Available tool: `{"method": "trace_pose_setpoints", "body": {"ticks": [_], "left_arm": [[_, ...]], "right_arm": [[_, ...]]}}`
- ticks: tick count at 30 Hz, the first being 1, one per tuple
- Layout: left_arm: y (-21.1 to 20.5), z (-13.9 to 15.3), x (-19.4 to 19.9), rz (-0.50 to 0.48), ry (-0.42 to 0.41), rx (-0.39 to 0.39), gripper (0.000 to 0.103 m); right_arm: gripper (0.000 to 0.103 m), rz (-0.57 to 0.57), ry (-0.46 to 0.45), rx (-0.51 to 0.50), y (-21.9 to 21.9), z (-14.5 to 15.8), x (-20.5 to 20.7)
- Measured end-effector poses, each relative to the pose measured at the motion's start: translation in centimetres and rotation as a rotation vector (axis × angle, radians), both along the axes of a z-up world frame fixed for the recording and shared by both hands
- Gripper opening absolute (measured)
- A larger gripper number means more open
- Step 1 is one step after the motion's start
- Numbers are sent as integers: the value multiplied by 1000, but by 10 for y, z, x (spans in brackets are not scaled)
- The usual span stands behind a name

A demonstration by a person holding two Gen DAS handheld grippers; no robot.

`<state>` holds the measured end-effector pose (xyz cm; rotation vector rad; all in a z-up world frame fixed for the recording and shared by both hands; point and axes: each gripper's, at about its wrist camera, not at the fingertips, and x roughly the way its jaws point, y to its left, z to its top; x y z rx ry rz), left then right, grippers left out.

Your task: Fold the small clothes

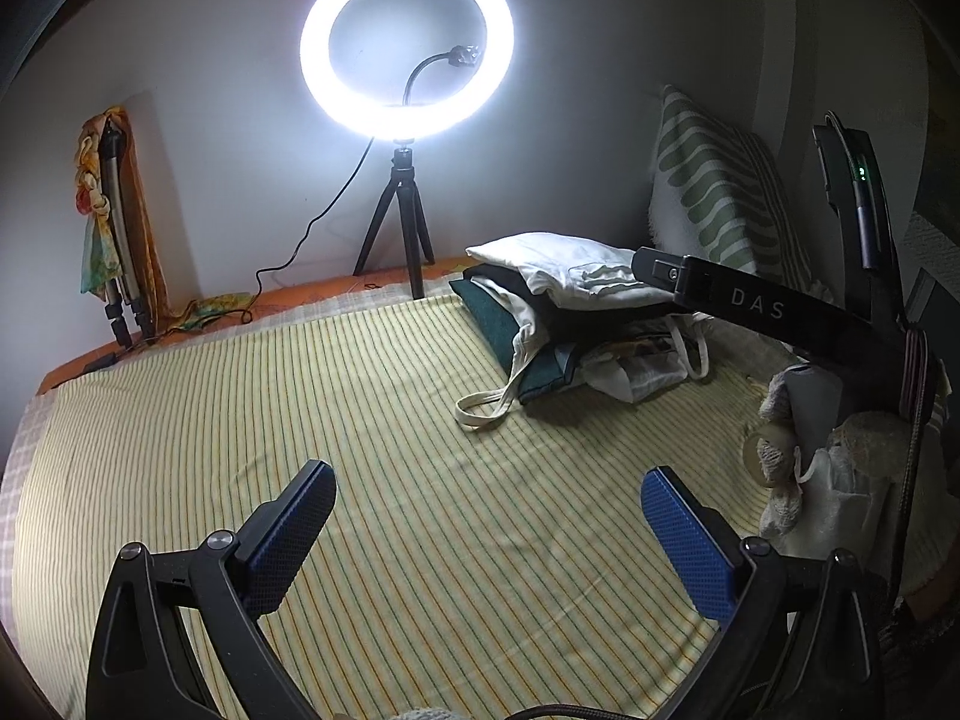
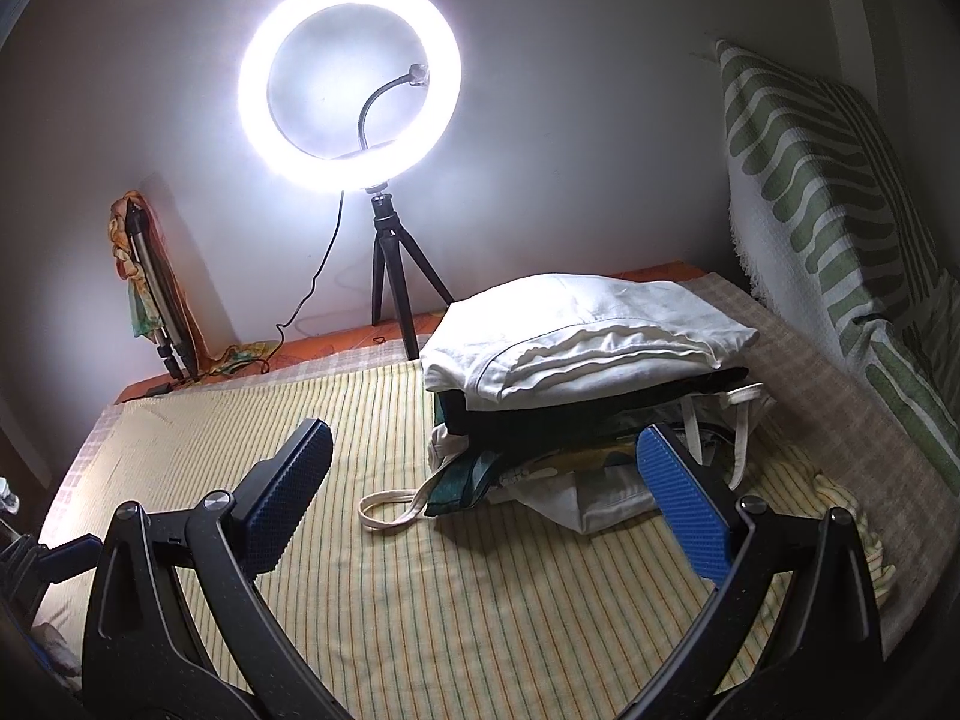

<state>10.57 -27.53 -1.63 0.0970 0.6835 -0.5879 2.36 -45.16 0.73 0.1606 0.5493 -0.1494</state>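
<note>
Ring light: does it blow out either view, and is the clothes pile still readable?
Left wrist: ring light clips to white, corners dark, clothes pile legible. Right wrist: ring light blooms wider, washing the wall; white top garment keeps its folds; fisheye bends both.

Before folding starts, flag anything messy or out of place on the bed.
The clothes pile is untidy: a cream strap trails loose onto the striped sheet. Both grippers are open and empty.

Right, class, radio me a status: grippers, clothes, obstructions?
Left gripper open, empty. Right gripper open, empty. Clothes pile untouched on striped sheet. Nothing blocking.
</note>
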Motion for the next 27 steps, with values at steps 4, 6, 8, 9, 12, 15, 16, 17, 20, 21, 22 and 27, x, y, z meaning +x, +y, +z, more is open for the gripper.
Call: {"method": "trace_pose_setpoints", "body": {"ticks": [4, 6, 8, 9, 12, 15, 16, 17, 20, 21, 22, 27], "left_arm": [[-1, 2, -1, -2, -11, 10, 103], [-1, 3, -1, -3, -12, 8, 103], [0, 3, -1, -1, -14, 8, 103], [1, 3, 0, 0, -14, 7, 103], [2, 4, 1, 4, -12, 5, 103], [3, 4, 1, 6, -12, 4, 103], [3, 4, 1, 5, -12, 5, 103], [3, 4, 1, 5, -14, 7, 103], [3, 4, 1, 5, -18, 11, 103], [3, 4, 1, 4, -18, 12, 103], [3, 4, 1, 5, -18, 12, 103], [3, 4, 2, 4, -19, 12, 103]], "right_arm": [[103, 3, 14, -12, 0, -5, 2], [103, 1, 22, -13, -1, -8, 3], [103, -1, 24, -8, -3, -9, 4], [103, -3, 24, -5, -3, -9, 5], [103, -6, 21, 4, -5, -9, 6], [103, -5, 20, 5, -4, -10, 5], [103, -4, 20, 5, -5, -10, 6], [103, -2, 21, 4, -4, -10, 6], [103, 7, 24, 2, -3, -11, 8], [103, 9, 25, 1, -2, -11, 8], [103, 11, 26, 0, -2, -12, 8], [103, 10, 24, 3, -2, -12, 8]]}}
